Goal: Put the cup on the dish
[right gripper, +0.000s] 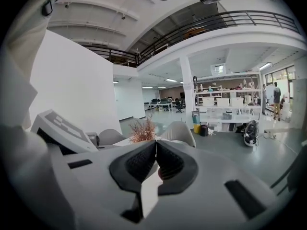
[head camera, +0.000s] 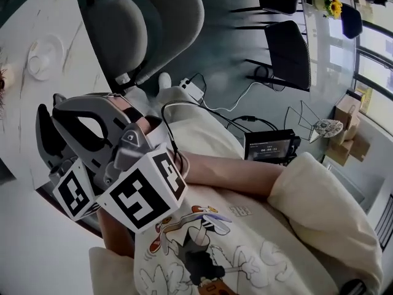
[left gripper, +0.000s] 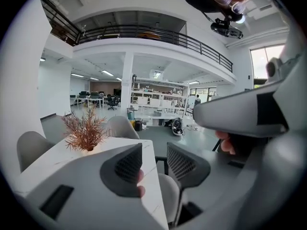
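A white round dish [head camera: 44, 55] lies on the marble table [head camera: 24, 17] at the far left of the head view. A pale cup-like shape sits on it, too faint to tell apart. Both grippers are held close to the person's body, well short of the dish. My left gripper [head camera: 44, 128] [left gripper: 154, 159] has its jaws apart with nothing between them. My right gripper [head camera: 73, 112] [right gripper: 156, 150] is beside it, its pads pressed together and empty. Neither gripper view shows the dish or the cup.
A grey shell chair [head camera: 141, 29] stands at the table, with black chairs [head camera: 285, 48] further back. A dried plant [left gripper: 86, 133] [right gripper: 143, 131] stands on the table. Cables and a black device with a display [head camera: 270, 145] lie on the floor, and cardboard boxes [head camera: 350, 134] are at the right.
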